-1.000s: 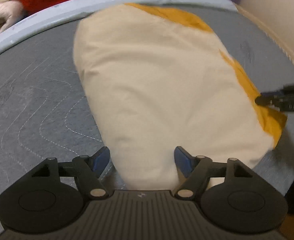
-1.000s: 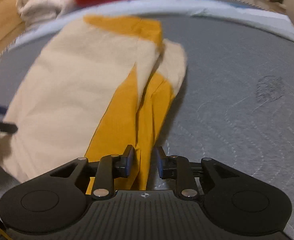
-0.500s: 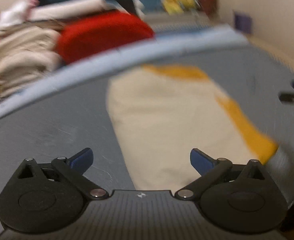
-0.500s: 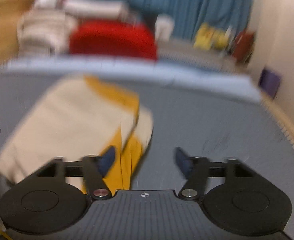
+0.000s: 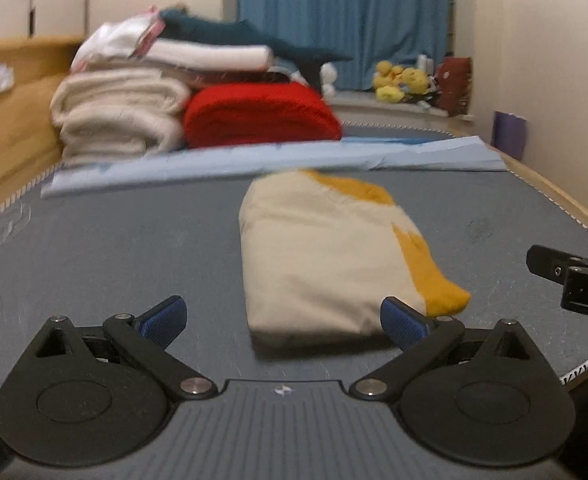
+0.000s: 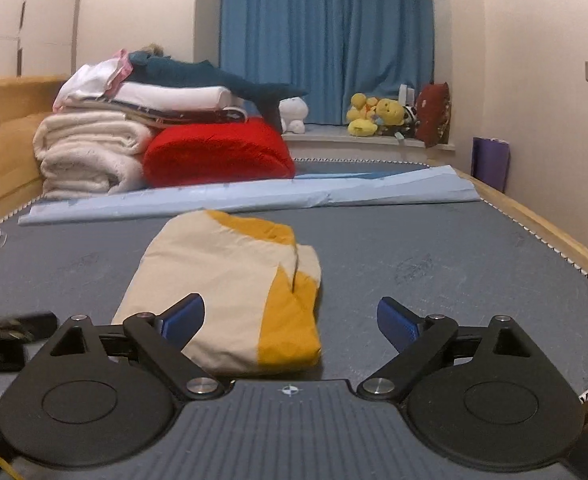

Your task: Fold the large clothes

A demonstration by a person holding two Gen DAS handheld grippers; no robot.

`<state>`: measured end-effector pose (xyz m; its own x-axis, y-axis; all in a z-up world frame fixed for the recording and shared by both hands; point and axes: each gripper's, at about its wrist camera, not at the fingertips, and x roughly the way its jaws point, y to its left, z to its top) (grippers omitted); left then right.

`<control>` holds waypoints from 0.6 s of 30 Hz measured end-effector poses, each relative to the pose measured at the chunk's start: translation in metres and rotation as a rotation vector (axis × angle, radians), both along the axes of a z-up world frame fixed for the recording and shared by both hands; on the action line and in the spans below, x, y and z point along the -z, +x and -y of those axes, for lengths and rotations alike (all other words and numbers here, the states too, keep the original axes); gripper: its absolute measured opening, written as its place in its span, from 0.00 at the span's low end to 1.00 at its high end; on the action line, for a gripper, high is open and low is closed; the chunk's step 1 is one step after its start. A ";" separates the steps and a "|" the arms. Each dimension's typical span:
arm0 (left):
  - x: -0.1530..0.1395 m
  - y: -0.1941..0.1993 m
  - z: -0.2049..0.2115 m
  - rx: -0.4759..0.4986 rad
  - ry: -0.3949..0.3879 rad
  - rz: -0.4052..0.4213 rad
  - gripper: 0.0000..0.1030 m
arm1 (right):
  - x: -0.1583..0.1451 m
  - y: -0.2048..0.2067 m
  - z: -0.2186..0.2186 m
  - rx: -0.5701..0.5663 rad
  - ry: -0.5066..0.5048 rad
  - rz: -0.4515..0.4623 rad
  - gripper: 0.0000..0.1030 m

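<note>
A cream and mustard-yellow garment (image 5: 322,256) lies folded into a compact rectangle on the grey mattress (image 5: 113,248). My left gripper (image 5: 281,318) hovers just short of its near edge, jaws wide, with nothing between the blue pads. In the right wrist view the same garment (image 6: 221,280) lies ahead and slightly left. My right gripper (image 6: 289,316) hangs back from its near yellow corner, jaws still opening and holding nothing. Each gripper shows at the edge of the other's view: the right gripper (image 5: 566,276) and the left gripper (image 6: 9,328).
A light blue sheet (image 6: 253,196) lies across the mattress behind the garment. Beyond it sit a red blanket (image 6: 217,156) and a pile of folded cream bedding (image 6: 89,152). A wooden bed frame (image 5: 9,136) runs along the left; plush toys (image 6: 374,118) stand by the blue curtain.
Both grippers have let go of the garment, opened wide and drawn back and upward. The views have tilted up from the cloth to the room beyond.
</note>
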<state>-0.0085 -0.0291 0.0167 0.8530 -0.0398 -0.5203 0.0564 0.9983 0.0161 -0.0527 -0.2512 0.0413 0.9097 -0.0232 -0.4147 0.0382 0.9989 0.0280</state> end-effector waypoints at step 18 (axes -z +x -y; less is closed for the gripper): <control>0.023 0.021 -0.004 -0.031 -0.019 -0.086 1.00 | 0.016 0.012 -0.036 -0.054 0.010 -0.096 0.91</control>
